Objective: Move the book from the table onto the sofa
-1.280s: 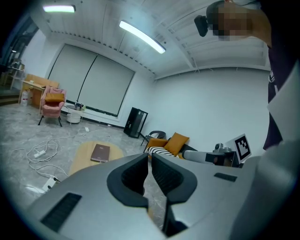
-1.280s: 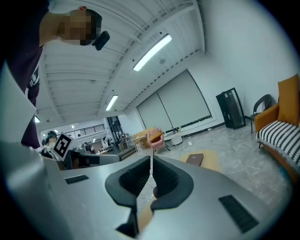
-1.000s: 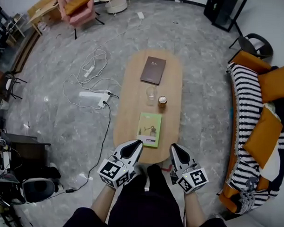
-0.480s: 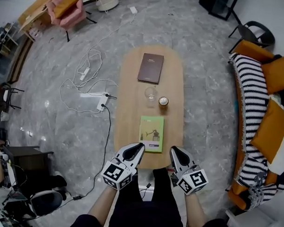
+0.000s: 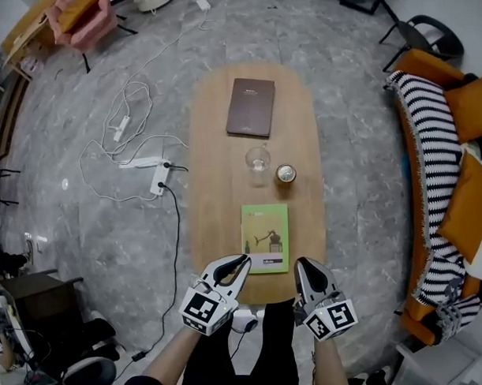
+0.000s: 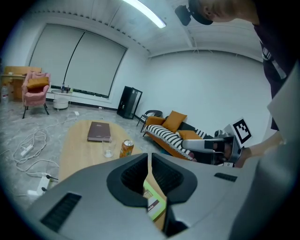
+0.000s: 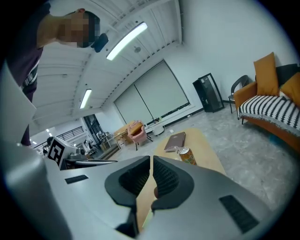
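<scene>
Two books lie on the oval wooden table: a green book at the near end and a brown book at the far end. The green book also shows under my left gripper's jaws. My left gripper is shut and empty, its tips by the green book's near left corner. The right gripper is likewise shut on nothing, just off the book's near right corner. The sofa, with a striped throw and orange cushions, stands to the right of the table.
A drinking glass and an orange can stand mid-table between the books. A power strip and white cables lie on the floor to the left. A pink chair is at the far left, a black chair beyond the sofa.
Both grippers have come down towards the table's near end, and their tips now flank the green book's near edge. The head view has tipped further over the table.
</scene>
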`<state>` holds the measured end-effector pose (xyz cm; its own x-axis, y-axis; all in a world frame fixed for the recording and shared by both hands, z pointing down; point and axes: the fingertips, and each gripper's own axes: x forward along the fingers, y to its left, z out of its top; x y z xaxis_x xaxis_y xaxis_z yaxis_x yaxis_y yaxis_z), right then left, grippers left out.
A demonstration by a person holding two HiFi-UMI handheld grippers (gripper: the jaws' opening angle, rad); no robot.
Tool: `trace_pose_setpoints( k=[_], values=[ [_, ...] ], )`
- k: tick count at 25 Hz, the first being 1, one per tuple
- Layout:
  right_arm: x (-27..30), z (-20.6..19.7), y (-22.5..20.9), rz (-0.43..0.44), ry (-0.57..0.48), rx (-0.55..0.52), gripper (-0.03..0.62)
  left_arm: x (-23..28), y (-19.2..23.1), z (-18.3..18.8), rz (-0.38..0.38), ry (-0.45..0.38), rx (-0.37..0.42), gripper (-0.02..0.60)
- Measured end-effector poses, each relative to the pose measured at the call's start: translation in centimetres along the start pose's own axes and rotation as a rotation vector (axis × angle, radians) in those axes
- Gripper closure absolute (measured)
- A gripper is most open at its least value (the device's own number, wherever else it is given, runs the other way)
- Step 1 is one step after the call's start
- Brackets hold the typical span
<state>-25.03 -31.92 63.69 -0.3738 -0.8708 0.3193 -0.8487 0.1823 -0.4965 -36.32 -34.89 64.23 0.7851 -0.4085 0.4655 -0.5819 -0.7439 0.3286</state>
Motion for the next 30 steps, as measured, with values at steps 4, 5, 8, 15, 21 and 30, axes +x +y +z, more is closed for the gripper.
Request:
trace_pose_setpoints(
  k=[4, 5, 8, 15, 21, 30],
  values=[
    [2.0, -3.6, -1.0, -0.012, 0.034, 0.001, 0.556, 1.3, 2.3, -3.2, -0.003, 0.008, -0.021, 0.545],
    [2.3, -4.3, -1.2, -0.018, 0.039, 0.006, 0.555, 1.5, 2.8, -3.9, 0.001, 0.009, -0.025, 0.545],
    [3.1, -6.0, -2.3, -0.043, 0.058, 0.017, 0.554, 1.9, 4.2, -5.7, 0.016, 0.016, -0.061, 0.545],
    [4.6, -11.4, -6.4, -0.078, 0.125, 0.130, 0.552, 4.2, 7.1, -11.7, 0.038, 0.075, -0.203, 0.532],
    [6.8, -16.3, -9.2, -0.056, 0.208, 0.198, 0.466, 7.2, 8.9, -16.9, 0.020, 0.127, -0.333, 0.459],
    [8.9, -21.5, -12.7, -0.061, 0.336, 0.243, 0.398, 10.3, 10.4, -22.4, -0.028, 0.222, -0.577, 0.407]
  ],
)
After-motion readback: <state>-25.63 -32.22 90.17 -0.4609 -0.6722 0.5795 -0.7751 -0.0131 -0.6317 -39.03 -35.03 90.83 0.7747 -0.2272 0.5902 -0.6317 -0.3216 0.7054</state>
